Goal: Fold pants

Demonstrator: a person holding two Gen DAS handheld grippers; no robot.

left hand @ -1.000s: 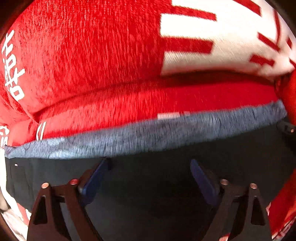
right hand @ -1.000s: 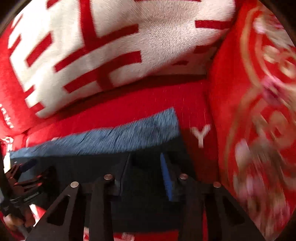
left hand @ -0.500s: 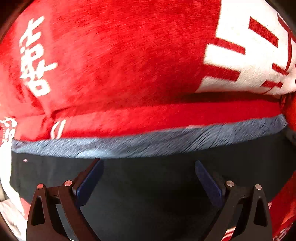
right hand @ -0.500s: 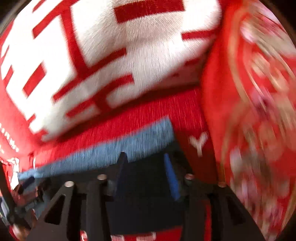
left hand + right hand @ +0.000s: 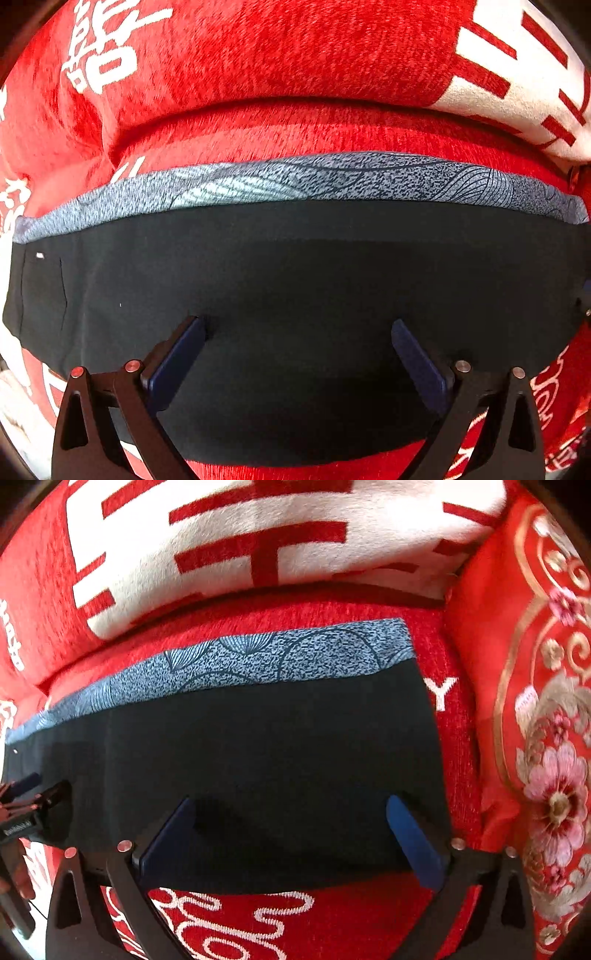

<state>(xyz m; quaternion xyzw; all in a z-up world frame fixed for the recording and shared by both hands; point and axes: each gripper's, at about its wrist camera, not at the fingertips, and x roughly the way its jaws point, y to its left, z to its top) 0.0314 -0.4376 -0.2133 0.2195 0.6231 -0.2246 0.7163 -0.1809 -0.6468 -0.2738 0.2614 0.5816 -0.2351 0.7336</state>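
Note:
The pants (image 5: 295,266) lie flat on a red sofa seat as a long black folded band with a grey-blue patterned strip (image 5: 332,181) along the far edge. They also show in the right wrist view (image 5: 258,746), where their right end stops near a white letter Y. My left gripper (image 5: 297,332) is open and empty, its fingers spread over the black cloth near the front edge. My right gripper (image 5: 288,808) is open and empty over the right part of the pants. The left gripper (image 5: 26,805) shows at the left edge of the right wrist view.
A red sofa back cushion (image 5: 258,55) with white characters rises right behind the pants. A red floral pillow (image 5: 535,701) stands close to the right end of the pants. The red patterned seat cover (image 5: 258,915) runs along the front edge.
The right gripper, narrowly open over the cloth before, has opened wide. The left gripper stays open. Both views have steadied, with the pants lying flat.

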